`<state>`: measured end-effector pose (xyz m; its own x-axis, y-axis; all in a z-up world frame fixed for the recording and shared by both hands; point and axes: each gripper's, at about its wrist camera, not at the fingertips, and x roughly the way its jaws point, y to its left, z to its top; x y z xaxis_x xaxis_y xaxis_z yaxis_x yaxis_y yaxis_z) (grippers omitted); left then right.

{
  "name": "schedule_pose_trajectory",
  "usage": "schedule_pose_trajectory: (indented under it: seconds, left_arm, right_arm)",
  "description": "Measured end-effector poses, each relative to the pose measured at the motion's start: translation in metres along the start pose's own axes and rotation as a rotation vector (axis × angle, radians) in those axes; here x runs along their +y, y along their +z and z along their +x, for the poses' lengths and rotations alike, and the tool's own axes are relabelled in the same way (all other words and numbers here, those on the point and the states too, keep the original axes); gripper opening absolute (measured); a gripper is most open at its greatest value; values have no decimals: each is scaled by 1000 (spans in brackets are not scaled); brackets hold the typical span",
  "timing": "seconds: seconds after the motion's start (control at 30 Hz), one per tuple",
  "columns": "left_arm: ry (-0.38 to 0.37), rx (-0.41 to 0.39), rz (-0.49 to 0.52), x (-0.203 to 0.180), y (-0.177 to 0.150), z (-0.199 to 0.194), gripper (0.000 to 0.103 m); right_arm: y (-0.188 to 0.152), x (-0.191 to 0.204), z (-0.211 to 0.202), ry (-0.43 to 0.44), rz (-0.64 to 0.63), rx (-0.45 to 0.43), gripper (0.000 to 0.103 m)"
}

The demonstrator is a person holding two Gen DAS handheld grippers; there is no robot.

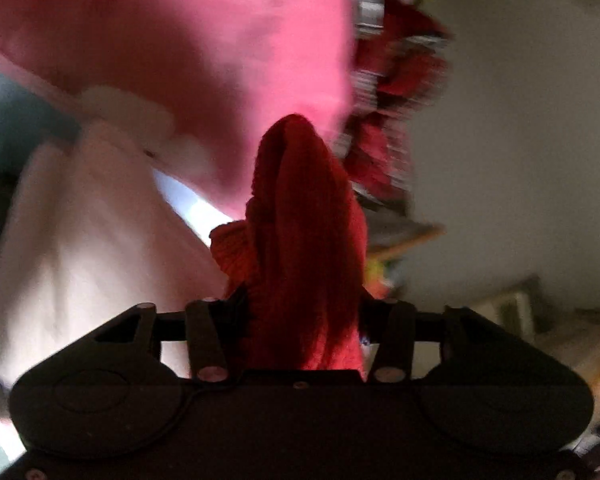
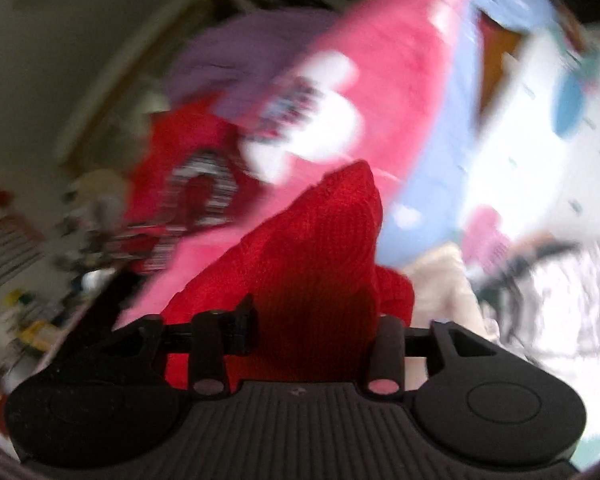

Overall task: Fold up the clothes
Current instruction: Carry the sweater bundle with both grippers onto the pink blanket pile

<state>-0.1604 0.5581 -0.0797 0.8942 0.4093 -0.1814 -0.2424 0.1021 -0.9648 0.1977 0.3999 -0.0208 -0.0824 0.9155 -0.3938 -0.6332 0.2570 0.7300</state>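
Both views heavily blurred. Left gripper [image 1: 300, 312]: jaws clamped on a bunched fold of the red knit garment [image 1: 304, 220], which rises between them. Right gripper [image 2: 312, 320]: also gripping the red knit, cloth filling the gap between its jaws. Beyond it, pink fabric [image 2: 380, 80] with white patches, a purple garment [image 2: 240, 56], light blue cloth [image 2: 440, 168]. No containers made out; no writing readable.

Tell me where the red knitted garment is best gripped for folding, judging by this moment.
Probably at two separate edges, one per gripper, as here: the red knitted garment bunches between the left gripper fingers, and its ribbed fabric fills the right gripper. Coming from opposite sides should let the limp knit hang spread.
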Motion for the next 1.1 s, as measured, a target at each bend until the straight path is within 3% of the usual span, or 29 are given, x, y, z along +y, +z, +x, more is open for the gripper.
schedule_pose_trajectory:
  seconds: [0.1,0.17,0.2,0.37,0.5,0.63,0.67,0.7,0.73,0.77,0.9,1.1]
  left_arm:
    - [168,-33,155,1,0,2,63]
    - [188,-69,296,-8,-8,-6,73]
    - [182,-74,334,-10,-11,-9,74]
    - [137,-117,328,1,-14,-23,75]
    - [115,-45,257,4,-15,-23,76]
    - [91,-28,271,-8,-22,-26,80]
    - [77,-9,285,-10,-24,-22,77]
    - [59,7,284,-11,-25,-20,68]
    - [36,21,269,-12,-25,-19,53]
    - [13,35,254,-14,-25,-18,49]
    - [-91,36,259,-35,-22,-22,47]
    - [-367,-171,446,-91,-7,-36,47]
  right_arm:
    - [-15,10,15,-219,-140,-21,76]
    - [-26,20,6,-199,-228,-71,78]
    - [-30,23,0,-185,-256,-89,80]
    - [-35,16,-21,-156,-222,-162,82]
    - [-33,4,-17,-116,-119,-96,82]
    - [-37,-2,-26,-99,-26,-86,80]
    - [-38,-4,-22,-78,-12,-68,74]
    - [-39,-3,-19,-62,-17,-57,46]
    - [-38,2,-17,-50,-39,-50,44]
    - [-38,6,-15,-38,-62,-44,43]
    - [-22,26,-31,80,-92,-113,39]
    - [4,79,-65,293,-270,-383,39]
